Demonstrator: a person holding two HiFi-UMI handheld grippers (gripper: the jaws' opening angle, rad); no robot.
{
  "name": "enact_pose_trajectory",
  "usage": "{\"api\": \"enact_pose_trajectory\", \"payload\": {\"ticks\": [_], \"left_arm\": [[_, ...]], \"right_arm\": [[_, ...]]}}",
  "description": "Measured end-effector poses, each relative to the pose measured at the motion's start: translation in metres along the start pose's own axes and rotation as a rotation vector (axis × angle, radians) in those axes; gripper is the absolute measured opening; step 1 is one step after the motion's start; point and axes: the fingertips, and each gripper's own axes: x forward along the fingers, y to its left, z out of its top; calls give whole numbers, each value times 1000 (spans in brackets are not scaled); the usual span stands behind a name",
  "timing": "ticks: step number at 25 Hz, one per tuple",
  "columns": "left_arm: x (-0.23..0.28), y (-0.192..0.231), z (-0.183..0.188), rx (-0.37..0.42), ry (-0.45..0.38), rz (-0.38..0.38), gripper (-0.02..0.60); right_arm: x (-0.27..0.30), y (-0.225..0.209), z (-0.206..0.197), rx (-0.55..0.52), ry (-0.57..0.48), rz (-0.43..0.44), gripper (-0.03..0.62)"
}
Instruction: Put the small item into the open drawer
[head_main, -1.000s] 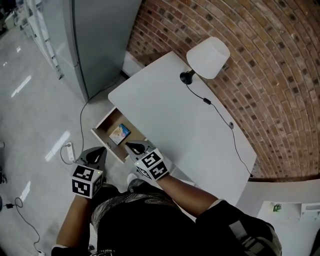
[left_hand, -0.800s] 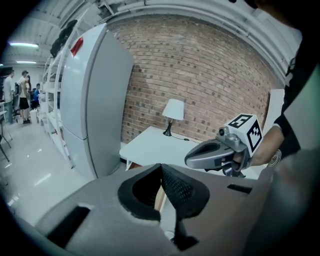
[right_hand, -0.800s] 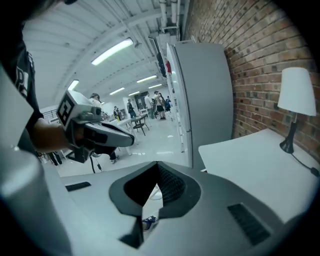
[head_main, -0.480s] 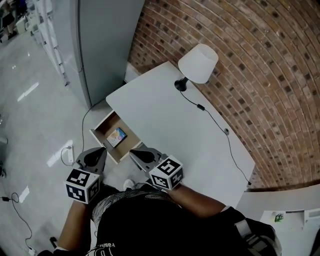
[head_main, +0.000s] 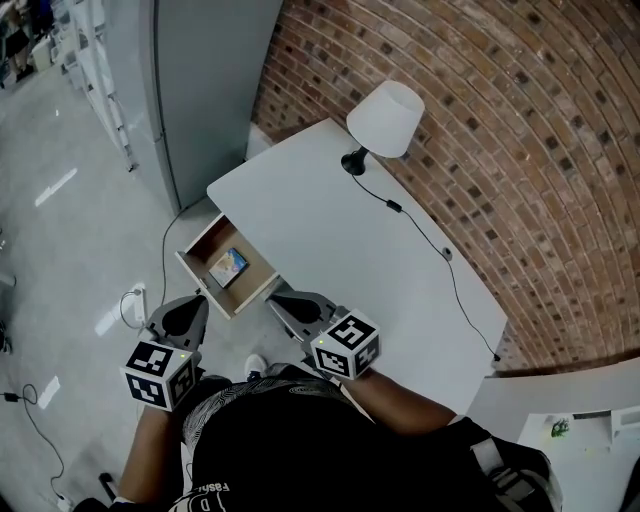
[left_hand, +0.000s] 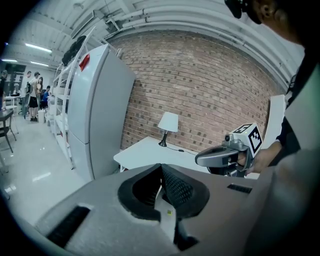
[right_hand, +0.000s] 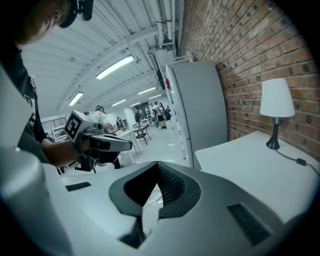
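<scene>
A small colourful box (head_main: 229, 265) lies flat inside the open wooden drawer (head_main: 200, 272), which sticks out from the near left of the white table (head_main: 340, 240). My left gripper (head_main: 196, 301) hangs just below the drawer's front, shut and empty. My right gripper (head_main: 272, 297) sits close to the drawer's near right corner, shut with nothing between its fingers. In the left gripper view the jaws (left_hand: 161, 167) meet tip to tip, and the right gripper (left_hand: 200, 159) shows beside them. The right gripper view shows its own jaws (right_hand: 157, 166) closed, with the left gripper (right_hand: 129, 145) to its left.
A white lamp (head_main: 384, 119) stands at the table's far corner, its black cable (head_main: 425, 235) trailing across the top. A tall grey cabinet (head_main: 205, 80) stands left of the table against the brick wall (head_main: 500, 150). A power strip (head_main: 138, 298) and cord lie on the floor.
Both grippers have drawn back from the drawer toward my body and risen. The box stays in the drawer, which now lies further from the grippers.
</scene>
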Motion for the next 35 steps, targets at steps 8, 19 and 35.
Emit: {"api": "enact_pose_trajectory", "payload": {"ticks": [8, 19, 35], "left_arm": [[-29, -3, 10, 50, -8, -70, 17], [-80, 2, -17, 91, 40, -159, 17], [-119, -7, -50, 134, 88, -241, 17]], "right_arm": [[-5, 30, -8, 52, -4, -79, 5], [-7, 96, -21, 35, -26, -215, 5], [-11, 147, -51, 83, -33, -294, 5]]}}
